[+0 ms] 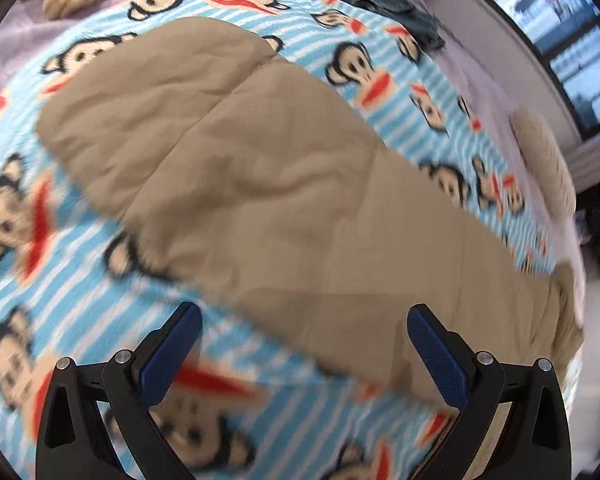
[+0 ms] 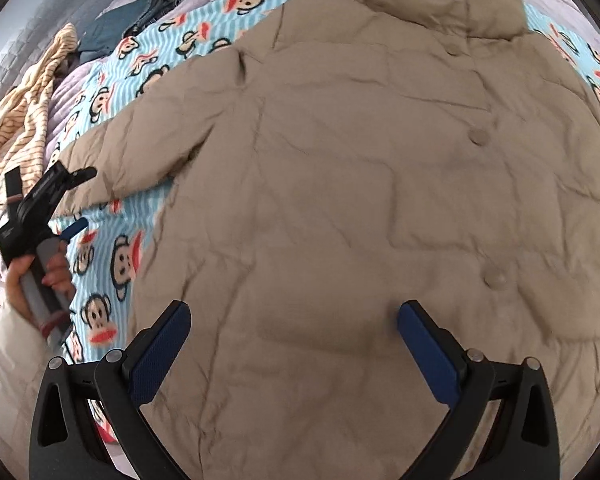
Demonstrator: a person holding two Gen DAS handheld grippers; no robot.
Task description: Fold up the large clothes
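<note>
blurred: blanket (image 1: 40,280) | cut off: jacket (image 2: 340,200) hem, right sleeve

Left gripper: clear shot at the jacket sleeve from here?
Probably yes. The left gripper is open, holds nothing, and hangs just over the tan sleeve, which lies flat on the monkey blanket with nothing on top.

- The jacket (image 2: 340,200) lies spread flat on the blanket (image 2: 112,260), collar at the far edge.
- Its sleeve (image 1: 260,184) stretches left.
- Jeans (image 2: 156,4) and a striped garment (image 2: 24,120) lie at the blanket's far-left corner.
</note>
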